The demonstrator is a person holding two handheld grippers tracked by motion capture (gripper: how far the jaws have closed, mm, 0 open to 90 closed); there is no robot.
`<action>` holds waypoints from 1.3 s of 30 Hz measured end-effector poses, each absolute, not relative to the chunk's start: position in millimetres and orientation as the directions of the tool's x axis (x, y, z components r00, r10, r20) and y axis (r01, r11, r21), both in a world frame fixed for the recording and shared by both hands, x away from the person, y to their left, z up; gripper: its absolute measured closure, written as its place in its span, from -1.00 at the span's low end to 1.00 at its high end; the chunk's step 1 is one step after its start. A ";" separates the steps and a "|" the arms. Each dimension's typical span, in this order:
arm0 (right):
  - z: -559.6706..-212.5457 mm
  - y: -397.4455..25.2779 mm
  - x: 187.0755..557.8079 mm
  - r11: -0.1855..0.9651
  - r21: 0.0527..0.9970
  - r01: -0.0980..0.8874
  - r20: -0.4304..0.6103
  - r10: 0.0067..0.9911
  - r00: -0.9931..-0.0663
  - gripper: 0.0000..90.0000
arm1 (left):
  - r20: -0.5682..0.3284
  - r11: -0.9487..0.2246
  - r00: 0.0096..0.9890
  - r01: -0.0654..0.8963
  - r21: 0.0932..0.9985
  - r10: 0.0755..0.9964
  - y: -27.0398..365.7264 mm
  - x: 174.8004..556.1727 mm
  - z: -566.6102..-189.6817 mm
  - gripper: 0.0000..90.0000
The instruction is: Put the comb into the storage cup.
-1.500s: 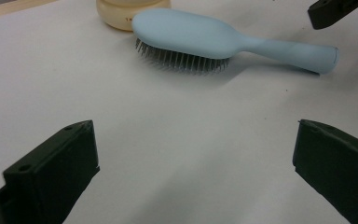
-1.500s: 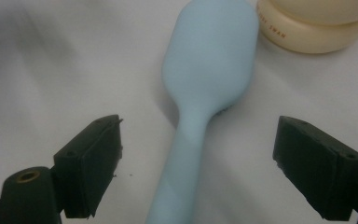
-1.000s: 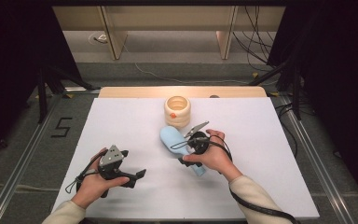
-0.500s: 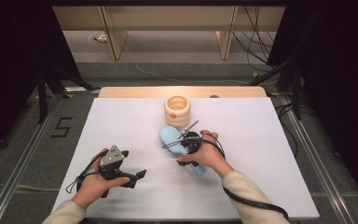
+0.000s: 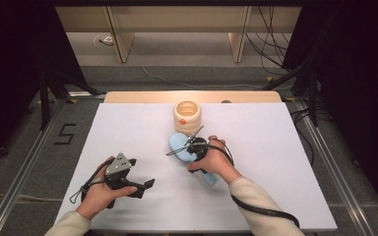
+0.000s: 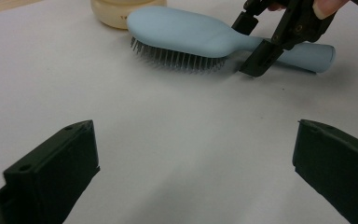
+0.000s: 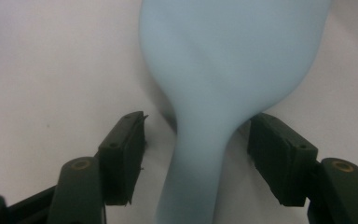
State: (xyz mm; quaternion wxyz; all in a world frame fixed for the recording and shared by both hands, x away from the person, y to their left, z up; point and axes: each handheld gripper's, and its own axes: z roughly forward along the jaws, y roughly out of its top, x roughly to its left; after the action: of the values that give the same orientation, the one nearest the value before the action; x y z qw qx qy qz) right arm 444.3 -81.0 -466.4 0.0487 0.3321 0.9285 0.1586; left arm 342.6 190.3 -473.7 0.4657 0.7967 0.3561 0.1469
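A light blue hairbrush (image 5: 178, 144) lies bristles down on the white table top (image 5: 275, 162), its handle pointing toward the person. My right gripper (image 5: 193, 151) stands over the brush's neck. In the right gripper view its open jaws straddle the neck of the hairbrush (image 7: 223, 60); the left jaw has a gap to it and the right jaw is close against it. My left gripper (image 5: 141, 173) rests at the front left, open and empty, and faces the hairbrush (image 6: 186, 32) and the right gripper (image 6: 265, 51).
A cream ribbed jar (image 5: 187, 114) stands just behind the brush's head; the cream jar (image 6: 121, 11) also shows in the left gripper view. Cables and table legs lie on the floor beyond the far edge.
My right gripper has shifted left and lowered onto the brush, its jaws now around the neck. The left gripper has stayed in place.
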 end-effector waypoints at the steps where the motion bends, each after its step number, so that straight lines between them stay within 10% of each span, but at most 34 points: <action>1: -466.1 -80.1 444.4 0.731 0.322 0.601 0.011 0.632 -0.775 -0.13 | -0.097 -0.313 0.703 0.430 0.847 0.704 190.3 342.6 -473.7 -1.00; 19: -461.8 -74.1 446.3 0.717 0.271 0.642 -0.012 0.670 -0.743 0.55 | -0.103 -0.313 0.706 0.434 0.845 0.700 190.0 342.7 -474.2 -0.98; 39: -462.0 -77.7 445.8 0.706 0.289 0.646 0.009 0.673 -0.739 0.57 | -0.105 -0.312 0.705 0.436 0.844 0.701 190.0 342.9 -474.6 -0.98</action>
State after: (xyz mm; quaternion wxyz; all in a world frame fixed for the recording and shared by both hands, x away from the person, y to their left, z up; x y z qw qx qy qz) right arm 445.8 -77.7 -462.0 0.0487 0.3576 0.9223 0.1379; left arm 342.9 190.0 -474.6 0.4657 0.7973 0.3566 0.1421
